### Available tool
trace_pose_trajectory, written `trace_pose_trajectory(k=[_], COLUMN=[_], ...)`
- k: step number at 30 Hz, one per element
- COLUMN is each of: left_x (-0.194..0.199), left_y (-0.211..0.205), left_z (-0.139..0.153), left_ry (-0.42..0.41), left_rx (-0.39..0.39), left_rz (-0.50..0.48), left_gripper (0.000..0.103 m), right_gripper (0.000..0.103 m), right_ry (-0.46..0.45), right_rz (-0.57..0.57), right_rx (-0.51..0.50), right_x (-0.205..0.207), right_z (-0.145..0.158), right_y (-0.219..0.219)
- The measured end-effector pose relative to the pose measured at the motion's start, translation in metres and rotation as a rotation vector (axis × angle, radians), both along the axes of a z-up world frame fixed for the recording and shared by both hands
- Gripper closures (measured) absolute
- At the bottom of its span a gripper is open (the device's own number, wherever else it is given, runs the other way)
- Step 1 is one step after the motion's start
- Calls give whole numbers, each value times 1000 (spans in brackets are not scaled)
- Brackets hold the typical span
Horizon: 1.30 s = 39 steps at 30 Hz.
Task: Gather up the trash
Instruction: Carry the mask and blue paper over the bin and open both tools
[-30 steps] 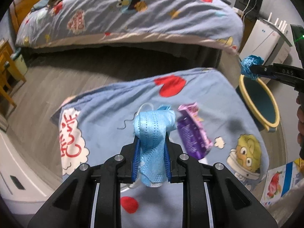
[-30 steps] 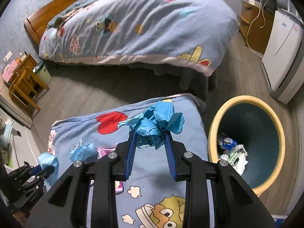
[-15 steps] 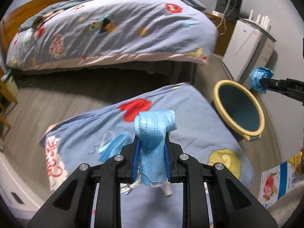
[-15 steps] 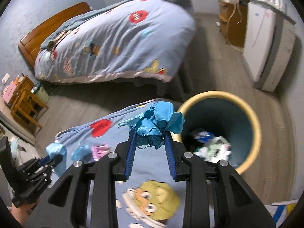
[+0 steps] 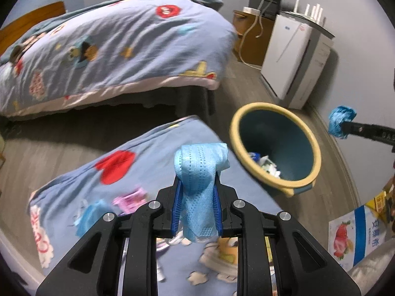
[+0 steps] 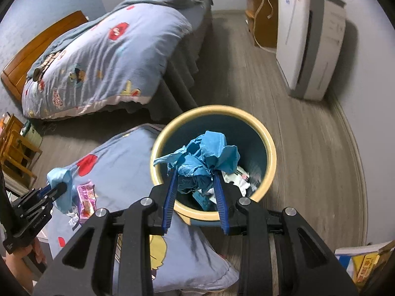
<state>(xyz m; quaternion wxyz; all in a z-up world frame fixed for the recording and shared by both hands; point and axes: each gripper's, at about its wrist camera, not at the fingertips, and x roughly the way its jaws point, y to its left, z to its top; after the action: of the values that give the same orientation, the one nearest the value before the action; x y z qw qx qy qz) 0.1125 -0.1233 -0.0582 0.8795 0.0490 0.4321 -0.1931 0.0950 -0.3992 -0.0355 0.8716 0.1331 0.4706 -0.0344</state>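
My left gripper [image 5: 196, 187] is shut on a folded light-blue face mask [image 5: 198, 172], held above the blue cartoon blanket [image 5: 153, 153]. My right gripper [image 6: 196, 175] is shut on a crumpled blue paper wad [image 6: 207, 155], held over the mouth of the yellow-rimmed teal trash bin [image 6: 267, 138], which holds several scraps. In the left wrist view the bin [image 5: 306, 133] stands right of the blanket, with the wad [image 5: 342, 122] beyond its right side. A pink wrapper [image 5: 130, 198] and another blue mask [image 5: 92, 214] lie on the blanket.
A bed with a matching duvet [image 5: 111, 49] stands behind. A white appliance [image 6: 311, 37] and wooden cabinet [image 6: 261, 17] line the right wall. A printed carton [image 5: 355, 234] sits at lower right. Wooden furniture [image 6: 14, 148] stands at the left. Grey wood floor [image 6: 308, 148] surrounds the bin.
My right gripper has carried the blue wad from over the blanket to over the bin's mouth. My left gripper has swung right with the mask, bringing the bin into fuller view.
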Motion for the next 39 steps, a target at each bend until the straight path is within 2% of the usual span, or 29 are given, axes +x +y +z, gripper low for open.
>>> trace_pose_trajectory(k=[3,14,18,29,36,39], left_x=[2,12,18,26,34,33], left_y=[-24,-86,-97,-123,-149,-161], left_z=[-3,-15,-21,-12,-37,-51], left_ry=[-2,11,33,9,45,49], left_rx=[3,-14,-50,-162,-99,-45], left_rz=[-30,-99,-102,-153,-167,-191], left_gripper=[80,80,80,80,80,76], right_gripper=[74,74,74,74,74,74], right_ry=[22,87,110,113,139,158], right_rz=[-14,-63,-90,-131,-147,-139], right_rx=[44,72,101,163,183,188], right_x=[1,10,14,23,25,28], right_z=[-12,-48,-64,-80,-92,-98], right_y=[-13,-48,-58,-71,-76,-74])
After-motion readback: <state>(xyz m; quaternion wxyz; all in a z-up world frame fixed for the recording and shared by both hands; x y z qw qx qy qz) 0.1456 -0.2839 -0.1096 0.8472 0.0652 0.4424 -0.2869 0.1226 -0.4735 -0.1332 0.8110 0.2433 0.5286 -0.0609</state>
